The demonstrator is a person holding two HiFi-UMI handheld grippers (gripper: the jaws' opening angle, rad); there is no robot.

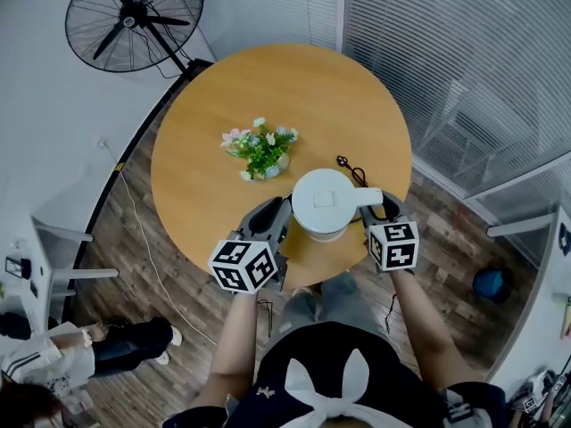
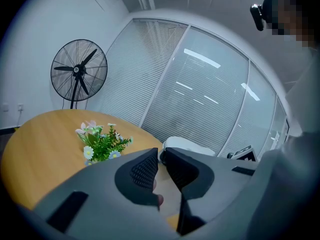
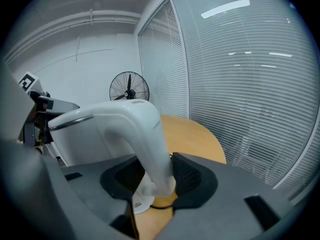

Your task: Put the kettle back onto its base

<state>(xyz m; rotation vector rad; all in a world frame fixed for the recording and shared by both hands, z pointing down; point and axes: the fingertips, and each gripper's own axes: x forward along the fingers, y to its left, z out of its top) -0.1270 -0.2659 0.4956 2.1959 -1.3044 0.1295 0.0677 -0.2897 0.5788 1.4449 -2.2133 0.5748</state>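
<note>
A white kettle (image 1: 323,201) is over the near part of the round wooden table (image 1: 205,176). My right gripper (image 1: 382,212) is shut on its curved white handle (image 3: 145,134), one pad on each side. Under the handle a white base (image 3: 141,200) shows on the tabletop. Whether the kettle rests on it I cannot tell. A black cord (image 1: 354,169) trails from behind the kettle. My left gripper (image 1: 270,218) sits against the kettle's left side, its jaws shut with nothing between them. In the left gripper view the kettle (image 2: 187,145) lies just past the gripper (image 2: 157,156).
A small pot of flowers (image 1: 260,150) stands mid-table, just left of and behind the kettle. A standing fan (image 1: 134,20) is on the floor at the far left. Glass walls with blinds run along the right. A seated person (image 1: 53,355) is at lower left.
</note>
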